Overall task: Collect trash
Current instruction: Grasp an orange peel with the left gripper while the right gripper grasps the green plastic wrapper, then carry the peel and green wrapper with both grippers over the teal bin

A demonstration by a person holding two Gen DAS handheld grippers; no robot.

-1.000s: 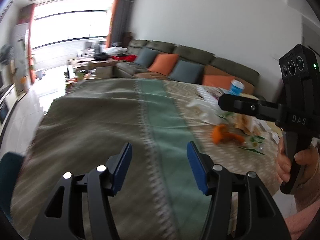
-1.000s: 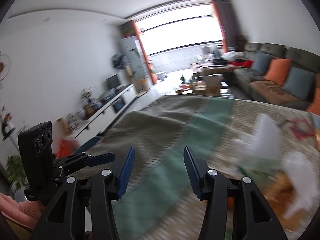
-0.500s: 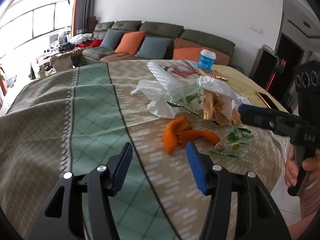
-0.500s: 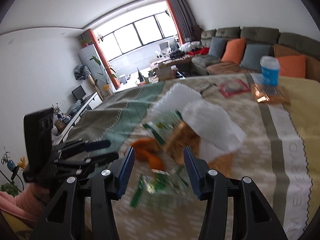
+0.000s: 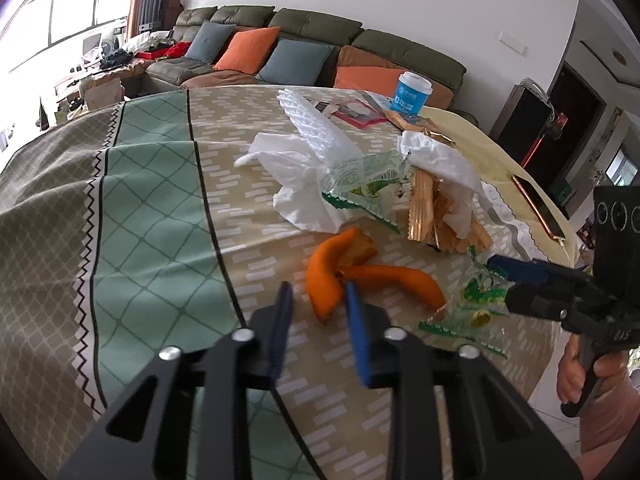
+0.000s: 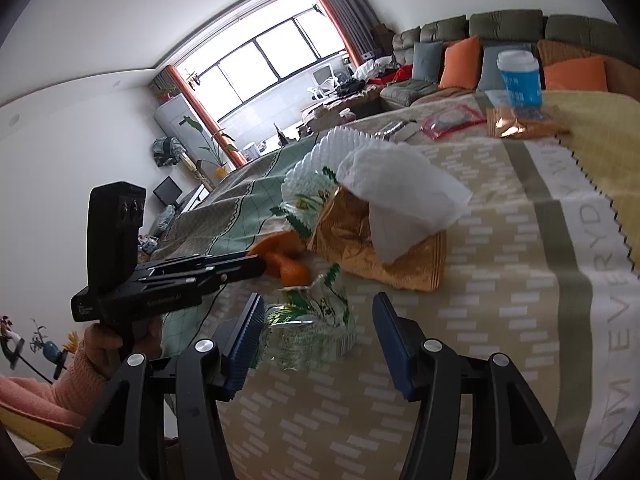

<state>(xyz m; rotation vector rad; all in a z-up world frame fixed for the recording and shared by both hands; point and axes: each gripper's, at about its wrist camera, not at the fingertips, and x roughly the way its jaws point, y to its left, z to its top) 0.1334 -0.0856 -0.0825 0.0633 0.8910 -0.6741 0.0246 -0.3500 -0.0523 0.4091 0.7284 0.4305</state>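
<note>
An orange peel [image 5: 324,272] lies on the patterned tablecloth [image 5: 160,208]. Its near end sits between the blue pads of my left gripper [image 5: 319,300], whose jaws are closing; a strip of cloth still shows between the left pad and the peel. A crumpled clear wrapper with green print [image 6: 316,320] rests between the fingers of my right gripper [image 6: 320,316], whose jaws are opening and do not touch it. The left wrist view has the right gripper [image 5: 500,270] coming in from the right over that wrapper [image 5: 476,304]. The right wrist view has the left gripper [image 6: 256,262] at the peel [image 6: 288,264].
Behind the peel lie a gold foil wrapper [image 5: 424,208], white tissue and plastic [image 5: 304,176] and another green-printed wrapper [image 5: 368,184]. Farther back stand a blue paper cup [image 5: 412,94] and a red pouch [image 5: 356,114]. A phone [image 5: 538,208] lies near the table's right edge.
Both views swung from the bare cloth down onto the trash pile. My left jaws narrowed around the peel's end. My right gripper came down over the green-printed wrapper.
</note>
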